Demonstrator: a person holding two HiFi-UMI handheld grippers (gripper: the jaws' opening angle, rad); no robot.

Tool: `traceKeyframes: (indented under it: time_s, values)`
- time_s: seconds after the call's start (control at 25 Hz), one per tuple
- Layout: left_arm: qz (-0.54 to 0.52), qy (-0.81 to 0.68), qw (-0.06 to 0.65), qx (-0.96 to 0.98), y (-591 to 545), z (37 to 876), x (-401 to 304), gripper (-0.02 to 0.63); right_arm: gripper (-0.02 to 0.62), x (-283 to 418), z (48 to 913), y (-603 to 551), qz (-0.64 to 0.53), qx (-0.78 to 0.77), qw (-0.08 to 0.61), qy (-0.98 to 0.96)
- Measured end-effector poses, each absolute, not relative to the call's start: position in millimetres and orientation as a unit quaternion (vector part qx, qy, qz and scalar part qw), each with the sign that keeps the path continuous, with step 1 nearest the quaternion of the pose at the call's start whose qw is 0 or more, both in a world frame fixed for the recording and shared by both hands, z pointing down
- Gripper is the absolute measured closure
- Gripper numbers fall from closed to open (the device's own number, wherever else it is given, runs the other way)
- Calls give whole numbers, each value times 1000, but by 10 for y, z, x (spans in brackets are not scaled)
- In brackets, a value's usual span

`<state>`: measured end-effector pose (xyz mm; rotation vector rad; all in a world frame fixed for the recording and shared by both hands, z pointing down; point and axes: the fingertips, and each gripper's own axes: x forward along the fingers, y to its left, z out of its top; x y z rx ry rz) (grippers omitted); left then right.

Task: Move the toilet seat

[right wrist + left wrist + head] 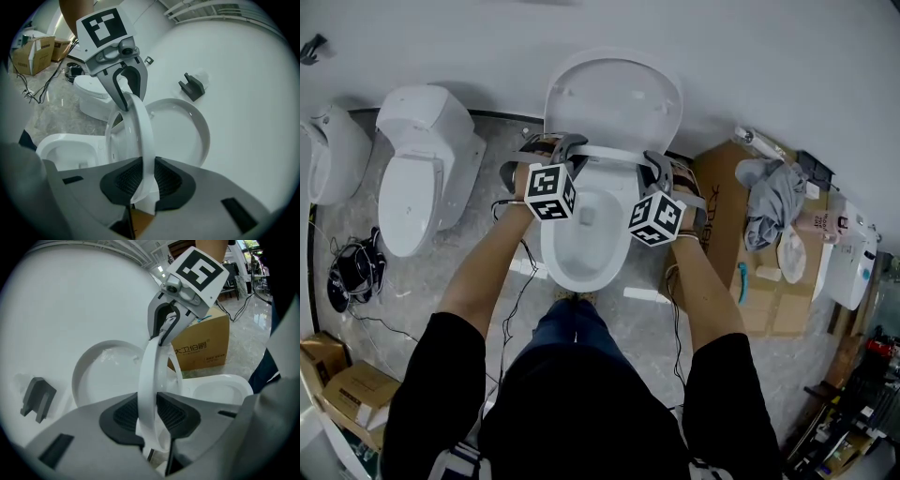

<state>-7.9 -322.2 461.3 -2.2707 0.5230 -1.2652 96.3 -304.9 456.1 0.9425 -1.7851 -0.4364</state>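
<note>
Toilet seat (614, 153): stiff, light, likely slippery plastic. Fingers of left gripper (149, 413) and right gripper (143, 177) clamp its opposite side rims.

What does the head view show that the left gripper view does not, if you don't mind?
Only the head view: the second toilet at the left and the grey cloth at the right. Only the left gripper view: the left tool's dark pads pressed on both faces of the toilet seat rim. Both: the raised toilet seat, the upright lid, the bowl, and the right tool clamped on the seat's far side.
</note>
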Motion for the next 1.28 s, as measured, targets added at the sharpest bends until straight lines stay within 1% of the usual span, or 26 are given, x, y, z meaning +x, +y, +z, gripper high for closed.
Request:
traceKeyframes:
  time_s: [1.28]
  values:
    - [-457, 208, 215, -837, -4100, 4564, 26, 472, 502, 1101, 4529, -3931, -180, 398, 515, -738]
